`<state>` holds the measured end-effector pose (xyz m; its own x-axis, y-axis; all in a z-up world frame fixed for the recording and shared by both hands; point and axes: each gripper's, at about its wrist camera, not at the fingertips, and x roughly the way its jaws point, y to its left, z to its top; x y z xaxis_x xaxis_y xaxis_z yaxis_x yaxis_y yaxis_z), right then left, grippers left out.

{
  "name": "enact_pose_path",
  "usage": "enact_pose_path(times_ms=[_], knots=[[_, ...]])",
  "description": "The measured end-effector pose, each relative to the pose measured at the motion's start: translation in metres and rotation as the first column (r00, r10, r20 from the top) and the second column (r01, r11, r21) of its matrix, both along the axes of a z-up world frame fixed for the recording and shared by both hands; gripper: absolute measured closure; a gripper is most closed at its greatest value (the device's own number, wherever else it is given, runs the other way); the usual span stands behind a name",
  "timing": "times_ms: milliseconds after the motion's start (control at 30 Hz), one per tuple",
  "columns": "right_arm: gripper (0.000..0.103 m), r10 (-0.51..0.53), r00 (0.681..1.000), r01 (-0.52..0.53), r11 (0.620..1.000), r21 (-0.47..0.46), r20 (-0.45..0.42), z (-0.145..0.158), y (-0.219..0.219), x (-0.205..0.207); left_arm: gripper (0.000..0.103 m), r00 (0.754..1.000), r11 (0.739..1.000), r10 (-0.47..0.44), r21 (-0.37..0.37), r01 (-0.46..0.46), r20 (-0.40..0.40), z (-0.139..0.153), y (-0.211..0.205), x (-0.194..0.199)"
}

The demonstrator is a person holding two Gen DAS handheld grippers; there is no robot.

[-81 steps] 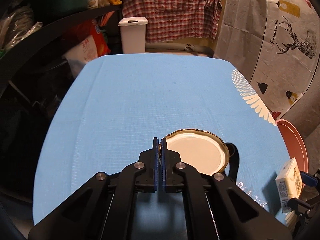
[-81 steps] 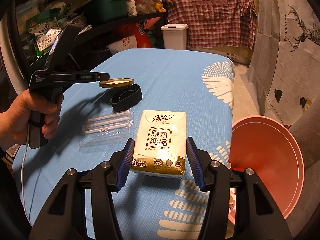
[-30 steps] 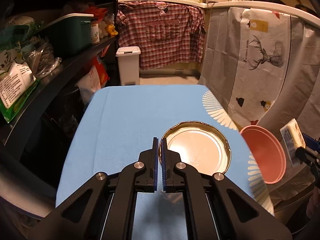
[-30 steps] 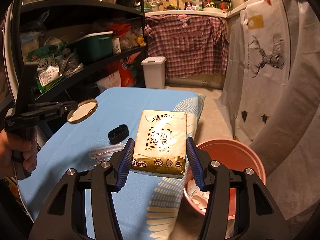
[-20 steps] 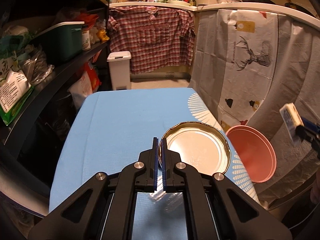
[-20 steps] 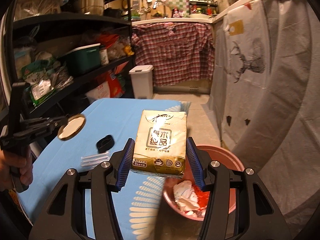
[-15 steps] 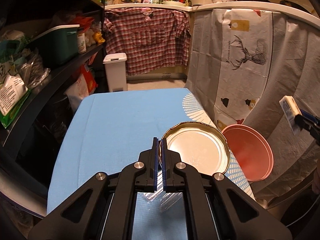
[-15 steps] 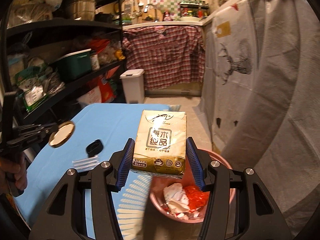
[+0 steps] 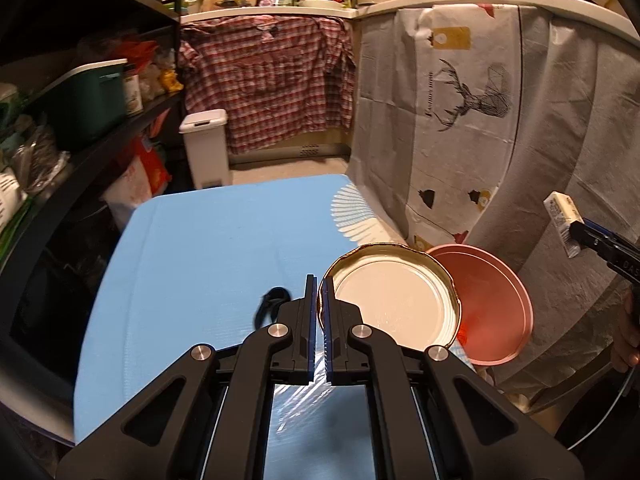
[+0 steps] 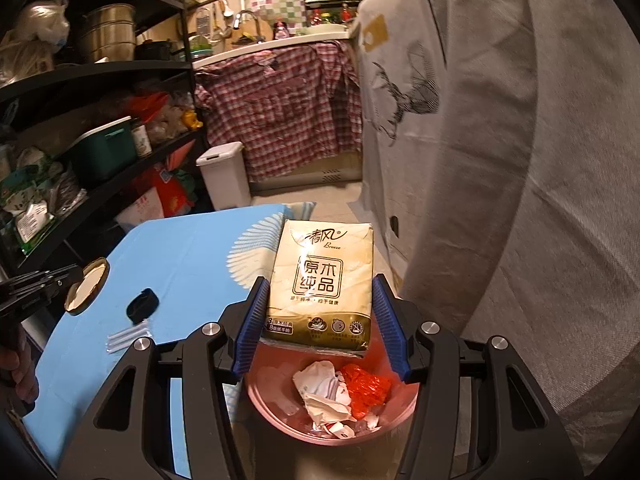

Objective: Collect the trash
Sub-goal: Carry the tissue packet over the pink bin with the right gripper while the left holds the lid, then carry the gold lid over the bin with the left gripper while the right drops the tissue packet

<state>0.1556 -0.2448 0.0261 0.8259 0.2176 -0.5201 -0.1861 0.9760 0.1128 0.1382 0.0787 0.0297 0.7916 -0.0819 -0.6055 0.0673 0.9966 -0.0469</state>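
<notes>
Since the earlier frames, both grippers have risen from the tabletop [image 10: 192, 248] and swung toward the pink bin [image 10: 400, 400]; the right gripper [image 10: 320, 320] has carried the tissue pack [image 10: 322, 280] off the blue cloth and now holds it directly over the bin, low centre of the right view. Its blue pads pinch the pack by its two long sides. In the left view, the left gripper [image 9: 319, 300] is pressed together on the rim of the jar lid [image 9: 394, 306], which hangs beside the bin's near edge at right of centre.

To release well, keep the pack centred over the crumpled paper [image 10: 320, 392], then spread the gripper fully so neither pad drags it sideways. Hold the lid clear until the pack has dropped. A black band [image 10: 142, 304] and clear wrappers [image 10: 128, 336] await collection at lower left.
</notes>
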Motion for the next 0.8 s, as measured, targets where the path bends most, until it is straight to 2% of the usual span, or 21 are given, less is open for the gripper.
enact_pose_path(times_ms=[333,800], knots=[[0.050,-0.040,0.999,0.039,0.999,-0.017,-0.019,-0.015,-0.012,0.012,0.100,0.996,0.996,-0.090,0.007,0.090,-0.010,-0.010,-0.051,0.022],[0.050,-0.053,0.997,0.052,0.998,-0.025,-0.047,-0.030,-0.017,0.030,0.100,0.979,0.978,-0.197,0.058,0.200,-0.044,-0.031,-0.118,0.059]])
